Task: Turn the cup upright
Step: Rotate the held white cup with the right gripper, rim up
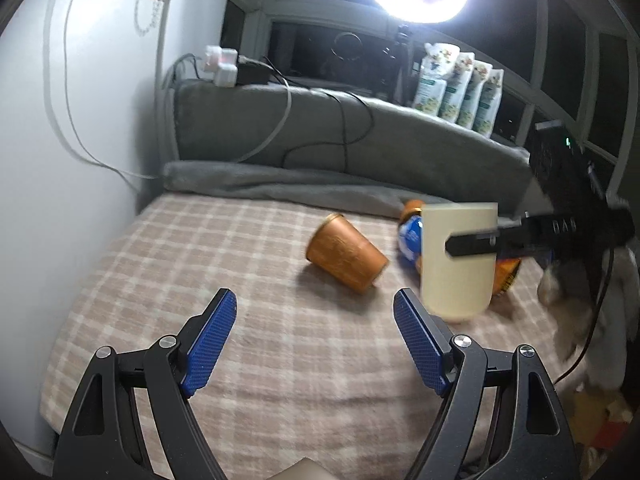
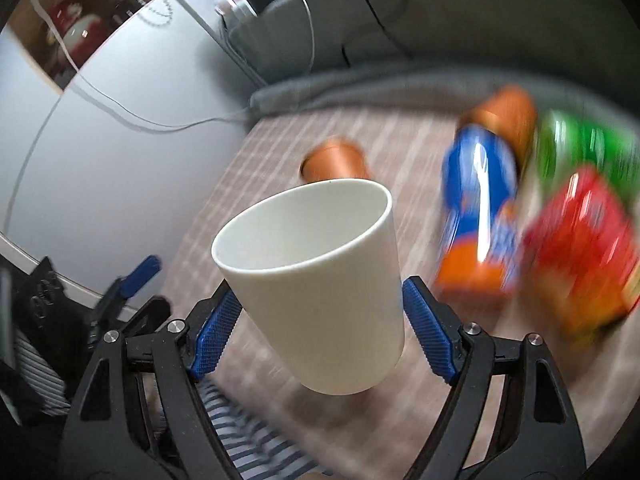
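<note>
A cream white cup sits mouth-up between the blue pads of my right gripper, which is shut on it and holds it above the checked blanket. In the left wrist view the same cup hangs at the right, gripped by the black right gripper. An orange cup lies on its side on the blanket, also seen in the right wrist view. My left gripper is open and empty, short of the orange cup.
A blue and orange bottle, a green can and a red packet lie at the right. A grey cushion with cables backs the checked blanket. A white wall stands at the left.
</note>
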The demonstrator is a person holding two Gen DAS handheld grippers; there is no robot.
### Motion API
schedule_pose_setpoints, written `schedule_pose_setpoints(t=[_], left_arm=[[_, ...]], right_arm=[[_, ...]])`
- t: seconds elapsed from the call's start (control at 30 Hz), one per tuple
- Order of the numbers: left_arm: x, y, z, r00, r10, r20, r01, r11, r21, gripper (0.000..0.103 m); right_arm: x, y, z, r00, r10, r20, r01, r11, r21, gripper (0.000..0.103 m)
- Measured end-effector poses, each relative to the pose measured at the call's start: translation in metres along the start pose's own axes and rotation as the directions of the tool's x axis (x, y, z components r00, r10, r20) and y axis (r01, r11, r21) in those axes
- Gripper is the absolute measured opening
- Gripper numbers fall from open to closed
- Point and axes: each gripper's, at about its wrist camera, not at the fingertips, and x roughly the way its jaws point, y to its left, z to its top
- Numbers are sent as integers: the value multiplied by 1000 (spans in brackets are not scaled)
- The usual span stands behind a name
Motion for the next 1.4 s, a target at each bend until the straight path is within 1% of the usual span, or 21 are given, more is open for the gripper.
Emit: schedule_pose_setpoints(t=[0.13,0.27,0.37,0.4,0.47,0.5,0.53,0.6,0.7,0.8,0.83,0.9,0.97,1.0,1.1,1.17,1.2,1.23,1.27,1.33,1.4], left_arm=[[2,-4,-4,998,-49,-41,49,999,-14,81],[4,-9,-7,992,-104,-76,102,994,-24,81],[7,-11,-9,985,-138,-106,134,990,-39,81],[8,-13,-10,983,-145,-114,141,989,-40,81],[10,-14,-11,980,-153,-127,148,988,-42,81],[11,-15,-11,979,-156,-132,152,988,-42,81],[11,-16,-10,978,-160,-136,156,987,-43,81],[14,-17,-10,975,-169,-147,164,985,-44,81],[18,-20,-9,969,-184,-163,178,983,-45,81],[25,-22,-7,960,-210,-184,204,978,-53,81],[27,-23,-5,956,-222,-192,215,975,-57,81],[34,-25,-1,946,-247,-208,238,969,-66,81],[41,-29,4,934,-274,-227,266,962,-69,81],[46,-32,7,925,-292,-242,283,957,-69,81],[61,-40,16,890,-344,-298,336,938,-79,81],[74,-46,21,862,-373,-344,367,926,-84,81],[79,-49,23,852,-377,-364,371,924,-89,81],[86,-53,26,835,-388,-391,386,918,-87,80],[93,-57,28,819,-395,-417,398,914,-83,80],[104,-61,30,795,-395,-459,401,912,-89,79],[118,-64,33,759,-408,-508,409,905,-115,79]], right_arm=[[11,-14,-23,997,58,-54,-51,991,127,83],[22,-23,-36,996,49,-79,-34,982,184,83],[29,-31,-36,995,62,-81,-43,973,227,84],[29,-29,-31,995,63,-80,-44,973,226,84],[27,-28,-28,997,40,-71,-24,978,209,84],[27,-29,-27,997,33,-70,-18,979,203,85],[26,-30,-26,997,31,-67,-16,979,201,89],[22,-32,-27,999,33,-43,-23,980,198,91],[8,-30,-30,1000,27,-1,-27,986,166,91],[-10,-25,-38,999,6,46,-12,991,132,91],[-17,-24,-41,998,-6,65,-2,993,122,91],[-34,-19,-49,992,-56,117,45,995,90,91],[-52,-16,-57,982,-102,162,91,993,72,91],[-59,-15,-61,976,-118,182,106,992,71,91],[-85,-19,-76,956,-163,245,143,985,97,91],[-101,-28,-87,940,-195,280,163,977,134,91],[-103,-30,-90,933,-212,289,174,973,152,91],[-111,-35,-98,925,-229,304,181,967,177,91],[-116,-39,-102,920,-238,312,184,964,193,91],[-124,-46,-110,911,-252,326,183,956,229,91],[-130,-54,-121,904,-265,335,180,948,264,91]])
